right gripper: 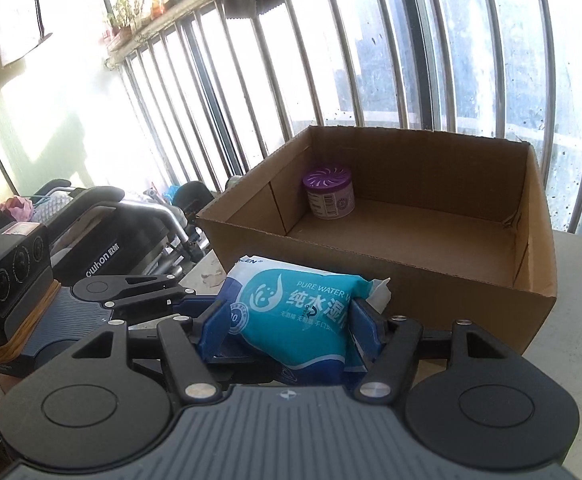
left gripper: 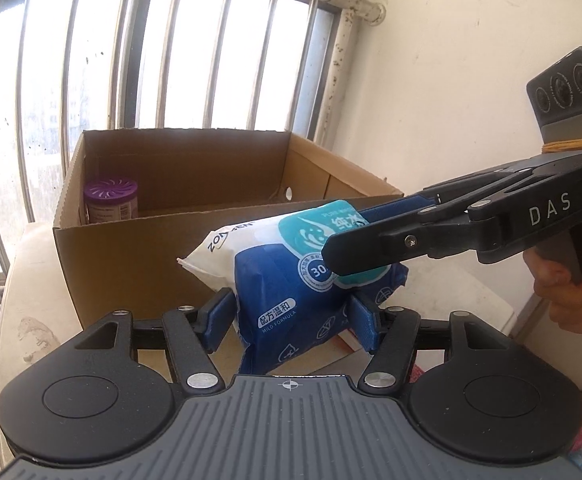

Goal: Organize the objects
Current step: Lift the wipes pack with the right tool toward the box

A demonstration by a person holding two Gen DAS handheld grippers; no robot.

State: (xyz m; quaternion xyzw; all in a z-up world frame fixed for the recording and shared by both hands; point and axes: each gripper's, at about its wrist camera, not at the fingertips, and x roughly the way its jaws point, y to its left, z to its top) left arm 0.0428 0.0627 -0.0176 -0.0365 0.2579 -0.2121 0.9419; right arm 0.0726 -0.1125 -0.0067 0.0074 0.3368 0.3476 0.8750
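In the box point(right gripper: 411, 216) at twelve o'clock only the purple jar point(right gripper: 328, 192) sits; both our left gripper point(left gripper: 291, 314) and right gripper point(right gripper: 287, 320) clench the wipes pack point(right gripper: 295, 308), not yet boxed

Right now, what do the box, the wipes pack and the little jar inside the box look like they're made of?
Box: matte brown corrugated cardboard; the cut rim shows fluting. Wipes pack: soft, glossy printed plastic film, dented where both grippers squeeze it. Jar: probably plastic, purple slotted lid, pale labelled body; too small to be certain.
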